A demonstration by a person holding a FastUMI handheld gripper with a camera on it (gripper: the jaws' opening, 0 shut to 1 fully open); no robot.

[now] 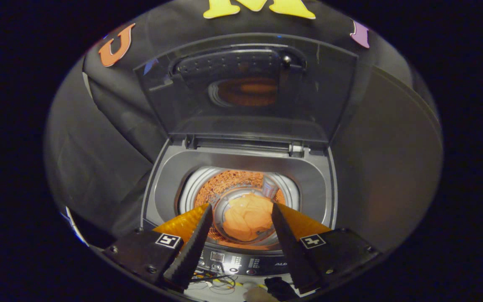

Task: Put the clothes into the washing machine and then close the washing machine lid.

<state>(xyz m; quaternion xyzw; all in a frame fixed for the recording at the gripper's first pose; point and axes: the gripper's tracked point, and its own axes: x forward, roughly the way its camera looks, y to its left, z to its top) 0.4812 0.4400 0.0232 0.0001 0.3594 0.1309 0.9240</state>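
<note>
A: Item one, washing machine [241, 167], top-loading: standing with lid [250, 88] raised upright at the back edge, hinged along that rear rim, inner face turning toward the gripper.

B: Contents?

A: Drum [241, 197] holding orange clothes [247, 218], lying bunched at the bottom, slightly toward the front edge of the opening. No clear long axis; crumpled into a rough mound, not pointing any one way. Perforated drum wall glowing orange around it. Small upright fitting [269, 187] sitting at the drum's rear right wall.

B: Writing, labels?

A: Control panel [241, 262] running along the machine's front edge, showing a small display, buttons and a partly hidden brand word, too cut off to read. Square black-and-white markers [168, 240] sitting on the gripper body.

B: Tool state?

A: Gripper [241, 214] hovering over the front edge, fingers [193, 247] spreading wide apart, gripping nothing, pressing on nothing. Clothes showing between and beyond the fingertips, down inside the drum.

B: Anything else?

A: Loose wires [218, 281] lying below the control panel, near the machine's front.
</note>
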